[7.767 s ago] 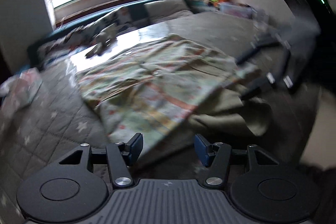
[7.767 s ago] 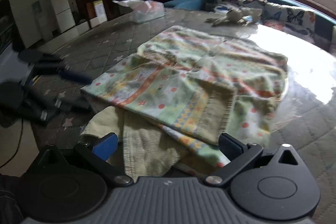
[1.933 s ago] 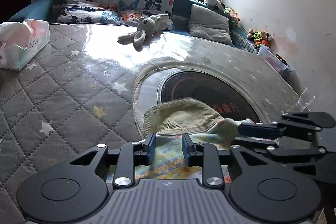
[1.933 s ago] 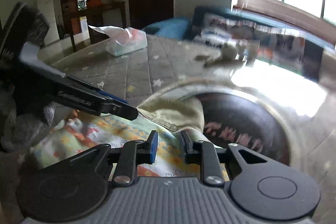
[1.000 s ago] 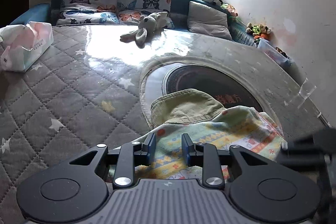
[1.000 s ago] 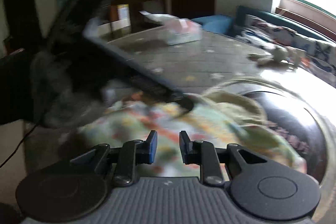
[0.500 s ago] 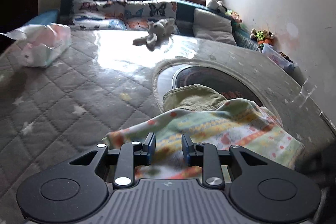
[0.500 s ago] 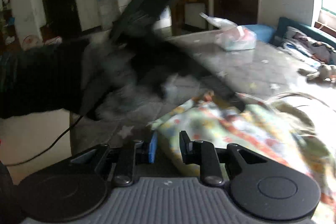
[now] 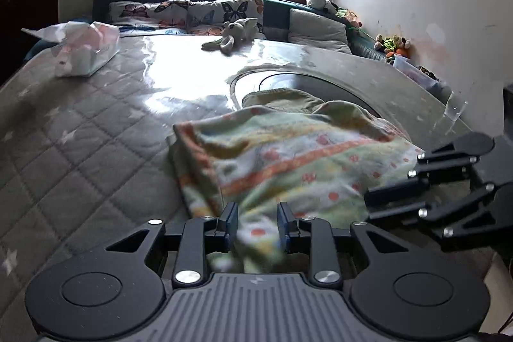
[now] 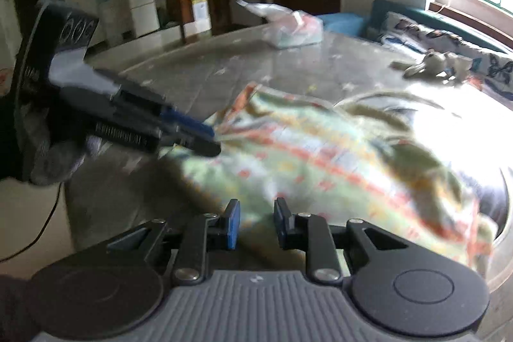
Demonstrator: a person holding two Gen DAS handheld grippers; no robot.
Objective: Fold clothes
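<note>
Fleece, printed with orange stripes and dots on pale green, made up the one garment [image 9: 288,156] we saw, bunched soft on the quilted, star-stitched grey counter [image 9: 80,149]. Our left tool [image 9: 257,225] pinched its near hem; our right tool [image 10: 253,223] gripped another edge. One plush rabbit [image 9: 232,34] and one crinkled plastic bag [image 9: 81,48] lay beyond. Lettering on the left tool's side was blurred.

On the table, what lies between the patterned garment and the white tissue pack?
Nothing: only bare grey quilted table cover lies between the patterned garment and the tissue pack. The left wrist view shows this best.
</note>
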